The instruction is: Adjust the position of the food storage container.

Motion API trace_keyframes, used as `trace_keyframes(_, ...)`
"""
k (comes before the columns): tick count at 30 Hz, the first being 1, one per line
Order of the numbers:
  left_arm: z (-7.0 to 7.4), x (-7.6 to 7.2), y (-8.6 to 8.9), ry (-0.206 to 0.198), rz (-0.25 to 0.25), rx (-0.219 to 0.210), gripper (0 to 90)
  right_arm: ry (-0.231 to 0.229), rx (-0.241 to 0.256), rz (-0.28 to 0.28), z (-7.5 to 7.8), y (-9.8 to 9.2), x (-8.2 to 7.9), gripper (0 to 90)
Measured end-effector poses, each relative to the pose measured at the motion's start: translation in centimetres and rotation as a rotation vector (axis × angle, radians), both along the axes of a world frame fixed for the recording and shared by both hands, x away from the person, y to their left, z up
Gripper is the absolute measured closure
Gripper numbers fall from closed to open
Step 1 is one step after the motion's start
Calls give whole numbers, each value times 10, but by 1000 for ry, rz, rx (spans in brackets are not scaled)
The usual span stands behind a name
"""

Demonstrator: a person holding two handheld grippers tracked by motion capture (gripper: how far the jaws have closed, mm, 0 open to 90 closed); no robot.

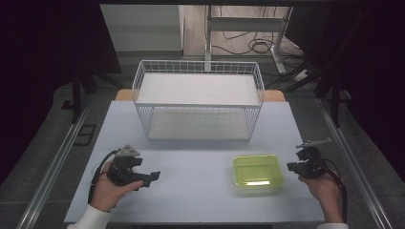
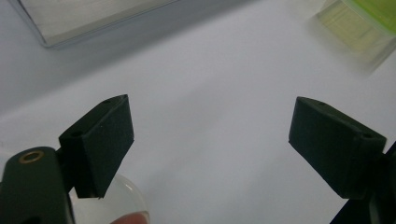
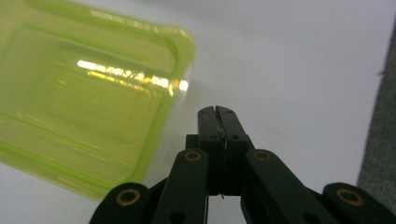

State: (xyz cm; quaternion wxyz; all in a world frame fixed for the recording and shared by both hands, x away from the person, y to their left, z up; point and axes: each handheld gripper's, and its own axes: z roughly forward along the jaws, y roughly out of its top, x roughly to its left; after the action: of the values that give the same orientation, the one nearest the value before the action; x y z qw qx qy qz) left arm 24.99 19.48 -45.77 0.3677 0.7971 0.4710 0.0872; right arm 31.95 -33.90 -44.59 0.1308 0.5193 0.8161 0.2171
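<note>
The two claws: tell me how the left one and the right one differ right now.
The left claw stands wide open, its jaws far apart over bare table; the right claw is shut, jaws pressed together. The left claw sits well away from the lime-green translucent plastic container; the right claw rests close beside that container's edge, not touching it. The left claw carries a grey three-cornered plate on top. Both are black, hand-held and grip nothing.
</note>
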Motion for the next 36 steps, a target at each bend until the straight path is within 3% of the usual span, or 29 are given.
trace_keyframes(3, 4, -2, 1, -18, 8, 2, 133, 40, -12, 8, -15, 2, 2, 895)
trace_keyframes(13, 1, 1, 0, -10, 12, 9, 131, 49, -2, 72, -17, 27, 0, 896)
trace_keyframes(19, 1, 2, -2, -8, 3, 13, 131, 67, 4, 136, -23, 54, -2, 895)
trace_keyframes(23, -1, 2, -3, -5, 3, 14, 131, 69, 10, 184, -25, 75, -4, 895)
trace_keyframes(36, -1, 3, -5, 0, -2, 9, 131, 44, 32, 233, -26, 112, -2, 896)
